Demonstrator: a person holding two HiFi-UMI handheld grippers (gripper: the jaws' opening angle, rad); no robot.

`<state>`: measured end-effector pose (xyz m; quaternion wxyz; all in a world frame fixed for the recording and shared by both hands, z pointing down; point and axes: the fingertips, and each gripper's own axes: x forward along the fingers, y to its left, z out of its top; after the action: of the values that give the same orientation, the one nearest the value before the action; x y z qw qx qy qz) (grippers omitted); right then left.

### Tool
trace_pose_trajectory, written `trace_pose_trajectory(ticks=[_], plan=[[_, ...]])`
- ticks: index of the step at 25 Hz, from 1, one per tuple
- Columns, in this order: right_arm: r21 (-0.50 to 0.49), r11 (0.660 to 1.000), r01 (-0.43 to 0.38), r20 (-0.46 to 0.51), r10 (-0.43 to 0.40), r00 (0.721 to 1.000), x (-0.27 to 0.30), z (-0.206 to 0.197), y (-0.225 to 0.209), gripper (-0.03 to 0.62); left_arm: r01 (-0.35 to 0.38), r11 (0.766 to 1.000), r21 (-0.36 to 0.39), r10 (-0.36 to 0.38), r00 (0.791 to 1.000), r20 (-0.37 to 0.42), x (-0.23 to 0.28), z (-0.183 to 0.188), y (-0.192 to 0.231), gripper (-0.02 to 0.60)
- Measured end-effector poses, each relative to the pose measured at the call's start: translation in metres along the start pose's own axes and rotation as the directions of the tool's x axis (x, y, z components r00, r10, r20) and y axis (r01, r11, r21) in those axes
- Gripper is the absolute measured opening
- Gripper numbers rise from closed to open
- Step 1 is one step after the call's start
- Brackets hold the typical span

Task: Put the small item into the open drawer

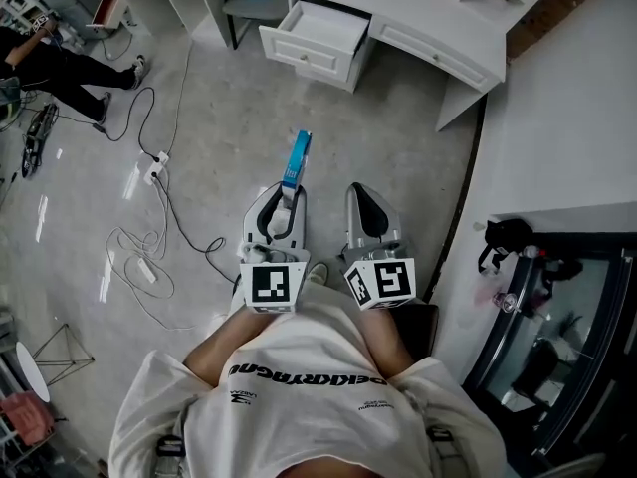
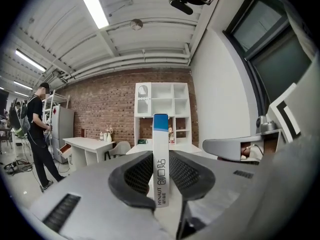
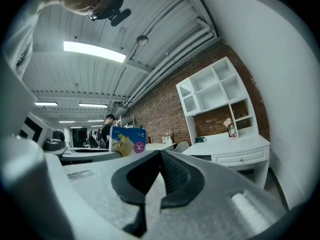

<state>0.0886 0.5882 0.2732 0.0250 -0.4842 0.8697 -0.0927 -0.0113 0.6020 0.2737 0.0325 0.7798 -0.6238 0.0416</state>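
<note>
A person stands on a grey workshop floor [image 1: 398, 147] facing a white table [image 1: 428, 13], whose open drawer [image 1: 304, 58] juts out well ahead and, as far as the head view shows, lies empty. Loose cables [image 1: 149, 257] trail across the floor to the person's left. The left hand-held gripper [image 1: 286, 205] is clamped on the lower end of a slim white-and-blue carton [image 1: 296, 157], the task's small item, which stands nearly upright between the pads with most of its length reaching beyond them. The right hand-held gripper [image 3: 161, 176] rides alongside with its jaws pressed together on nothing. With the carton not yet near the drawer, the risks appear to lie in the carry and the release: gripped so low, the tall carton could pivot or slip from the pads, and its protruding blue tip could catch the drawer's front panel if brought in too low.
</note>
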Motion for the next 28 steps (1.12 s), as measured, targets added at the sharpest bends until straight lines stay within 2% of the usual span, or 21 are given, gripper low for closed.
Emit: trace_pose_trajectory(ticks=[6,11,19,28], plan=[[-0.018,1.0,0.02,-0.018,-0.02,1.0,0.072,0.001,-0.024,-0.003,0.024,0.999,-0.022,-0.024,1.0,0.0,0.072,-0.003,0.032,0.092],[-0.014,1.0,0.023,-0.014,-0.023,1.0,0.16,0.017,-0.039,-0.003,0.058,0.998,-0.011,-0.058,0.998,0.001,0.146,0.009,0.074,0.092],[-0.034,0.996,0.085,-0.024,-0.086,0.996,0.292,0.047,-0.052,-0.003,0.126,0.992,-0.002,-0.126,0.992,-0.024,0.257,0.034,0.152,0.092],[-0.06,0.987,0.151,-0.03,-0.153,0.988,0.389,0.058,-0.067,-0.002,0.186,0.982,-0.023,-0.186,0.982,-0.014,0.343,0.046,0.211,0.092]])
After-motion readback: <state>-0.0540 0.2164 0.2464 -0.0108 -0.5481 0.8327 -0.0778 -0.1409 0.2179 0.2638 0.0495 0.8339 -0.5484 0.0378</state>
